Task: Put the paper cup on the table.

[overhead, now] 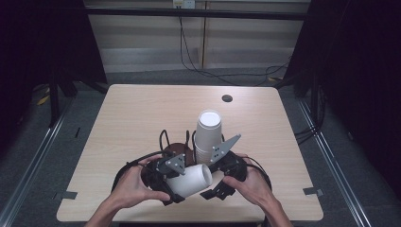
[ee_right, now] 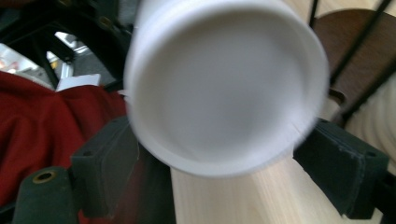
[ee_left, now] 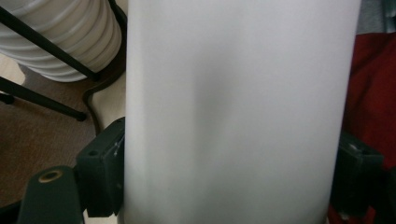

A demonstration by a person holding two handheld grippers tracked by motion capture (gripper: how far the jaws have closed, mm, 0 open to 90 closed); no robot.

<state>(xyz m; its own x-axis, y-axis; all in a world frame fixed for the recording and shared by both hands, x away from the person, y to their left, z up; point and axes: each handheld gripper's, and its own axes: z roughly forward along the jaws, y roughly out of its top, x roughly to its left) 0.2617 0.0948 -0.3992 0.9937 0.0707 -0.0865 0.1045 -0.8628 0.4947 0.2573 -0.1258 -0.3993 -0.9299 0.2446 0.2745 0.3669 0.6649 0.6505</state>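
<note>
A person sat at a light wooden surface point(overhead: 142, 113) with a two-jaw gripper in each hand, seen from above. The left gripper point(overhead: 171, 182) held a single white paper cup point(overhead: 190, 179) lying on its side, just above the near part of the surface, between the two hands. In the left gripper view, the cup's smooth wall point(ee_left: 233, 112) stood between the two black jaws, which pressed against it on either side.

The right gripper point(overhead: 218, 182) sat just beside the cup's end, in the person's right hand point(overhead: 250, 182). In the right gripper view, the cup's round end point(ee_right: 229, 84) faced the camera, blurred, between the two jaws, which stood wide; whether they touched the cup could not be told.

Behind the grippers stood a tall stack of white paper cups point(overhead: 208, 135), upright, in a black wire holder with a dark round base point(overhead: 177, 149). Its ribbed rims point(ee_left: 65, 37) showed in the left gripper view behind thin black rods. A small dark round hole point(overhead: 227, 98) lay in the far part of the surface. Red cloth point(ee_right: 42, 116) showed beyond the cup in the right gripper view.
</note>
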